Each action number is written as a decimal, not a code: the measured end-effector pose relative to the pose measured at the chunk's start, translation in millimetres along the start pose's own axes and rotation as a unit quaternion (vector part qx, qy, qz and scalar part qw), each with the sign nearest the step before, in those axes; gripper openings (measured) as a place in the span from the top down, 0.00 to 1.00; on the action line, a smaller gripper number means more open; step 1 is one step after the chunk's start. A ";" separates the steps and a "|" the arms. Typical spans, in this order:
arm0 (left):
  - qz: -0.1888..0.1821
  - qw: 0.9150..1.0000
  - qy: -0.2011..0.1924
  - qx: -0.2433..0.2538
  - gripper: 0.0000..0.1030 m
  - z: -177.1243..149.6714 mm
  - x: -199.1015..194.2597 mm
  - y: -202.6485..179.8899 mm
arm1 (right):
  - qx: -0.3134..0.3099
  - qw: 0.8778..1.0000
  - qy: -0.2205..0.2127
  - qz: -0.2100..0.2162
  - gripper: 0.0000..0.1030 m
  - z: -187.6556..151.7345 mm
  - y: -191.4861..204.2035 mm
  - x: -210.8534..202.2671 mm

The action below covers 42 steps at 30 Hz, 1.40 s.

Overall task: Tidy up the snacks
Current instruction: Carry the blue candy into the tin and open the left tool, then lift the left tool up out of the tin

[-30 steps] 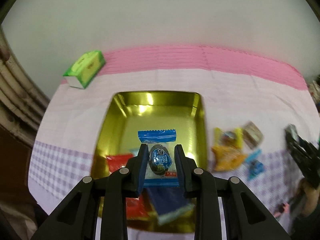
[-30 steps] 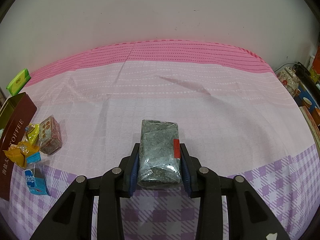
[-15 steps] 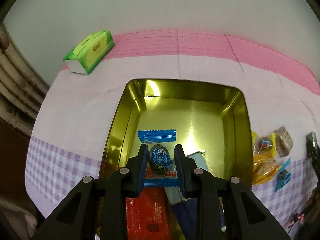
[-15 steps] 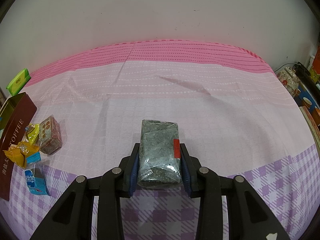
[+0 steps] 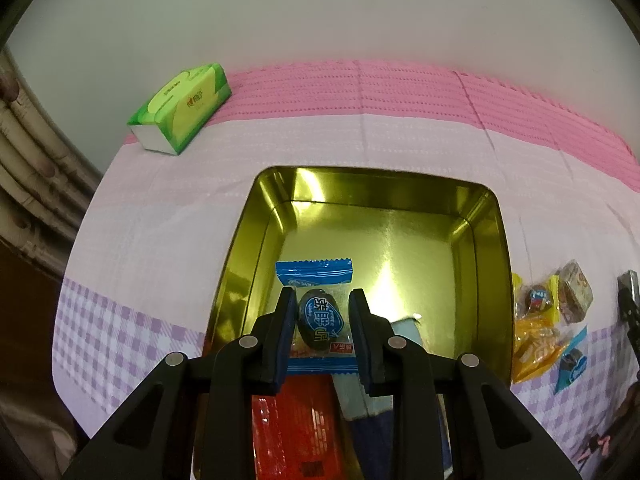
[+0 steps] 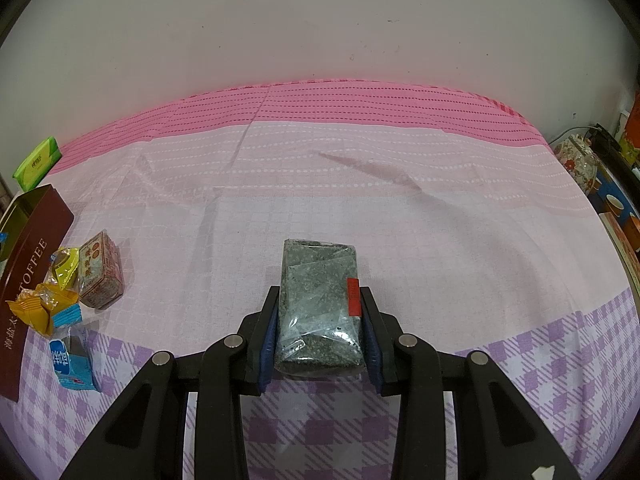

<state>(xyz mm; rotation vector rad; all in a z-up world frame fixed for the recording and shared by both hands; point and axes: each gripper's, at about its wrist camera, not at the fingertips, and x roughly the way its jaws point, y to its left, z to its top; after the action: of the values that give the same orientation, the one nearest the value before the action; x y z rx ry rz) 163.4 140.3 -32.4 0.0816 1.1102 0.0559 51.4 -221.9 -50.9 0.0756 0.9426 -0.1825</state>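
My left gripper (image 5: 321, 304) is shut on a blue-wrapped dark candy (image 5: 319, 322) and holds it over the open gold tin (image 5: 486, 240). In the tin's near end lie a red packet (image 5: 296, 436) and a dark blue packet (image 5: 374, 440). My right gripper (image 6: 319, 300) is shut on a clear bag of grey-green filling (image 6: 320, 308), held just over the cloth. A small heap of loose snacks (image 6: 68, 292) lies beside the tin's brown "TOFFEE" side (image 6: 28, 264); the same snacks (image 5: 548, 320) show right of the tin in the left wrist view.
A green tissue pack (image 5: 182, 108) sits at the far left of the pink and lilac tablecloth (image 6: 360, 200), near the wall. A floral pot (image 6: 578, 162) and boxes stand off the table's right edge. A black gripper part (image 5: 630, 300) shows at the right edge.
My left gripper has come forward and lower over the tin with the candy, so the tin looms larger. The right gripper and its bag have stayed put.
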 end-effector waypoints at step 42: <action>-0.005 1.000 -0.012 -0.005 0.62 -25.3 -34.8 3.0 | 0.001 1.000 0.002 0.000 0.67 -0.3 0.5 -0.1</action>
<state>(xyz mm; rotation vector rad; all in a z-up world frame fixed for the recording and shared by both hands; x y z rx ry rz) 125.3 141.2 -12.3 0.0685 1.0857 0.0512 51.2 -221.4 -50.9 0.0780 0.9468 -0.1844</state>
